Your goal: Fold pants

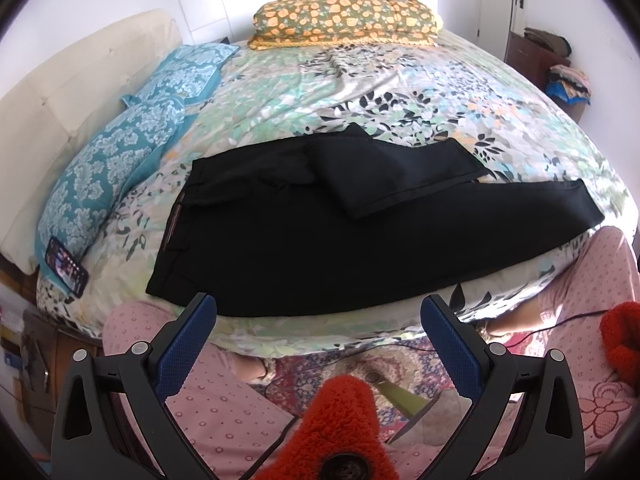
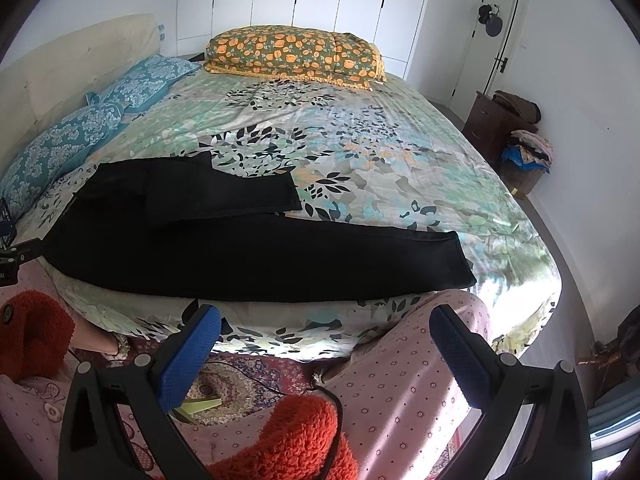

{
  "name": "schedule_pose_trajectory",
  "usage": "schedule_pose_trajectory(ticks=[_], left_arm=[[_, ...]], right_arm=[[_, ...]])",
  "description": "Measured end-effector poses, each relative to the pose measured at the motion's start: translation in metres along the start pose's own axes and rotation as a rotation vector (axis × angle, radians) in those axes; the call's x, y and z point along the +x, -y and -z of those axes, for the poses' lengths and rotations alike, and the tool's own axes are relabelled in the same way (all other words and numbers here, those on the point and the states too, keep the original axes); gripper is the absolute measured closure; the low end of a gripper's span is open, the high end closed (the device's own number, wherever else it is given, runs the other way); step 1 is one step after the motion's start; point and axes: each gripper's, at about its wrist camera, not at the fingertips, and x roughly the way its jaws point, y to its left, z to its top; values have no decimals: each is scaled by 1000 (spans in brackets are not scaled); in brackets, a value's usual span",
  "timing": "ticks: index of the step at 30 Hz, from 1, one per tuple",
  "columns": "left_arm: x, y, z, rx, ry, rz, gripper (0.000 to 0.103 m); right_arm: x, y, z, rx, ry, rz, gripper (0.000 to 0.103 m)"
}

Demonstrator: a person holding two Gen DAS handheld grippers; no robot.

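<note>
Black pants [image 1: 320, 240] lie spread along the near edge of the bed [image 1: 360, 92], waistband to the left, one leg stretched right and the other leg doubled back on top. The right wrist view shows the same pants [image 2: 248, 252] with the long leg's cuff at the right. My left gripper [image 1: 319, 308] hangs open just short of the bed edge, nothing between its blue pads. Over the person's pink-clad legs, my right gripper [image 2: 326, 320] is also open and holds nothing.
Teal patterned pillows [image 1: 120, 152] and a phone [image 1: 66, 266] lie at the bed's left; an orange floral pillow [image 1: 344, 20] sits at the far end. A person's pink pyjama legs [image 2: 408, 368] and red fuzzy sleeves [image 2: 296, 436] are below. A dresser with clothes [image 2: 516, 128] stands at right.
</note>
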Motion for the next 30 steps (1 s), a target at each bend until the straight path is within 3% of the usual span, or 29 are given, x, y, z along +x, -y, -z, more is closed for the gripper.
schedule_pose_trajectory(ticks=[30], left_arm=[[12,-1,-1,-6,-33,23,1]], right_arm=[[15,-9,-2,-35,-58,-7,0]])
